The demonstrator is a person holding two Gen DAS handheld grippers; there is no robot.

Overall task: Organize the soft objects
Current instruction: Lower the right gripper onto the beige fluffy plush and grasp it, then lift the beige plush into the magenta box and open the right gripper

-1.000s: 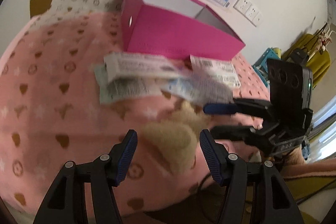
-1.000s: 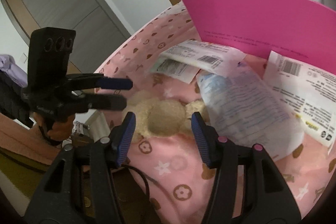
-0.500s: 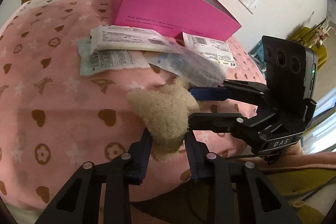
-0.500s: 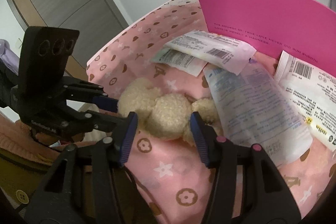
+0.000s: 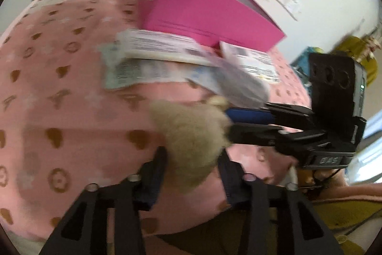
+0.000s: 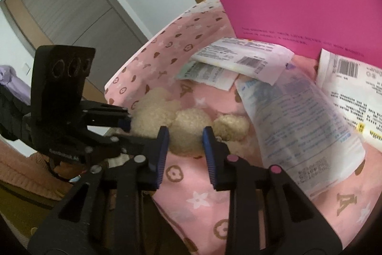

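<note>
We noted both grippers had closed in since 1 s earlier: left gripper (image 5: pixel 192 160) and right gripper (image 6: pixel 185 138) each clamped the plush toy (image 6: pixel 188 133) between narrow jaws; lift looked ready.

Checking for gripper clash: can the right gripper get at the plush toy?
Probably yes: the right gripper has its jaws either side of the plush toy's middle; the left gripper holds one end, clear of it.
</note>
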